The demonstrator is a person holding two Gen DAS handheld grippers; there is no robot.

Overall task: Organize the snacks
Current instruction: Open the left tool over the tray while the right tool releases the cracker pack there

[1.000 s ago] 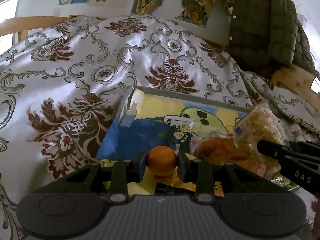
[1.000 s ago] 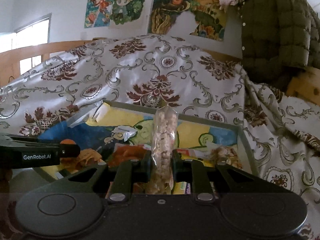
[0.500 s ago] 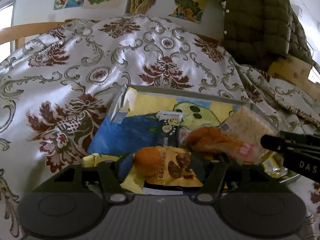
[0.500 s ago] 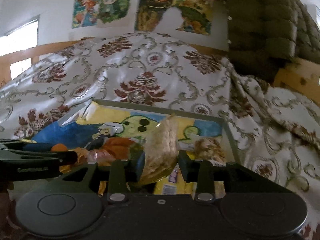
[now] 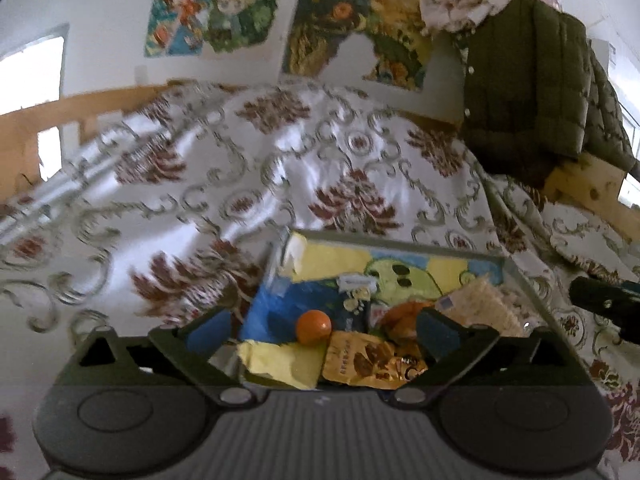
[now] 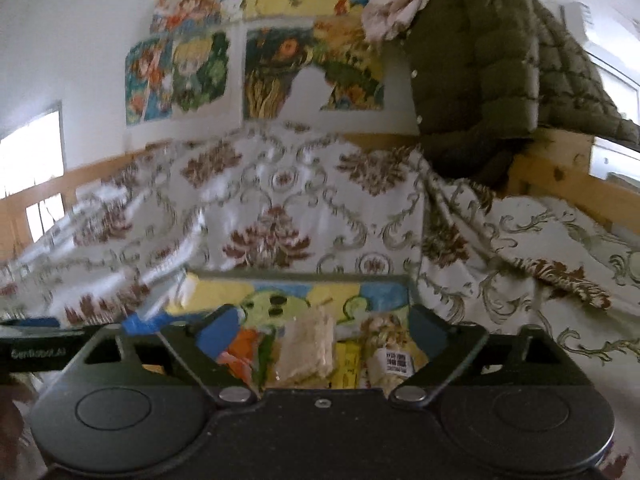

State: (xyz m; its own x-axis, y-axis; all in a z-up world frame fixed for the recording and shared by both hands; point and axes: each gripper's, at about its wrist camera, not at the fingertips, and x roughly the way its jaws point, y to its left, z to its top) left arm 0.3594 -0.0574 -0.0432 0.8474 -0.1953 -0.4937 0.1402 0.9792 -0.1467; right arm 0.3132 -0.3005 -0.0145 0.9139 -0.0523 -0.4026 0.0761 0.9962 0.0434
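Orange fruit and snack bags lie in tray.

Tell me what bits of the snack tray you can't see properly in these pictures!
- Near edge of the tray: both views, hidden behind the camera housings.
- Gold packet: left wrist view, print too blurry to read.
- Clear bag of pale snacks: right wrist view, lower end cut off by the housing.
- Orange ball: missing from the right view.
- Patterned cloth: motion-blurred at left.
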